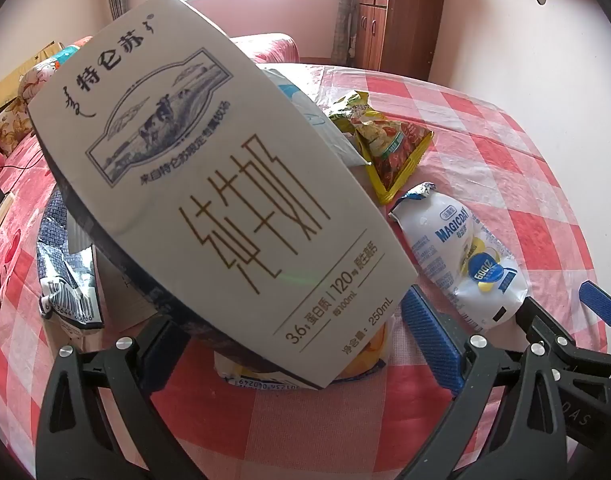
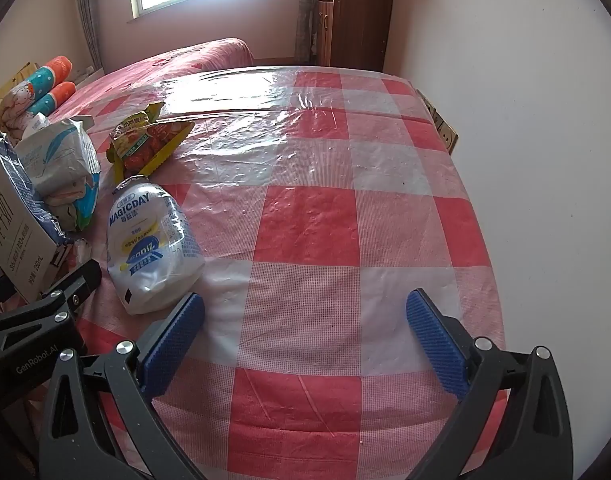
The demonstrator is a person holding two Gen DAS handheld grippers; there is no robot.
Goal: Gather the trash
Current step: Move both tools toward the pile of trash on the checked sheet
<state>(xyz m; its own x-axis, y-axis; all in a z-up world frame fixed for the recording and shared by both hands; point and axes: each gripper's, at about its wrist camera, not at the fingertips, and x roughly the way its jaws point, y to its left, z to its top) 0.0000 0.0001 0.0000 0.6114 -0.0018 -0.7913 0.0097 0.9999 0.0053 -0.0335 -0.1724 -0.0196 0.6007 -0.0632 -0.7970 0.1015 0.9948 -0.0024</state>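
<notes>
Trash sits bunched at the left side of the checked table (image 2: 337, 208): a milk carton (image 1: 209, 184) tilted up close in the left view, a white pouch (image 2: 151, 248) lying flat just right of it, a yellow-green snack bag (image 2: 149, 142) farther back, a pale crumpled bag (image 2: 61, 168) beside the carton, and a torn dark wrapper (image 1: 67, 276) at the carton's left. Left gripper (image 1: 289, 344) is spread wide with the carton's lower end between its jaws; the right pad is clear of the carton, the left pad is hidden behind it, so no squeeze shows. Right gripper (image 2: 305, 340) also stands wide apart with nothing between the pads, over bare cloth, its left pad just beside the pouch's bottom edge. Step looks like the start of a pick, nothing lifted yet. Next move for the left probably calls for centring on the carton and closing across its narrow faces; it is tilted and leaning on other litter, so it may slip or shove the pile. The right would need to shift left to straddle the pouch, which looks soft and slack. No bin or trash bag visible in either view, so the drop-off place is unknown. Carton, pouch and bags all look emptied; contents can't be confirmed.
</notes>
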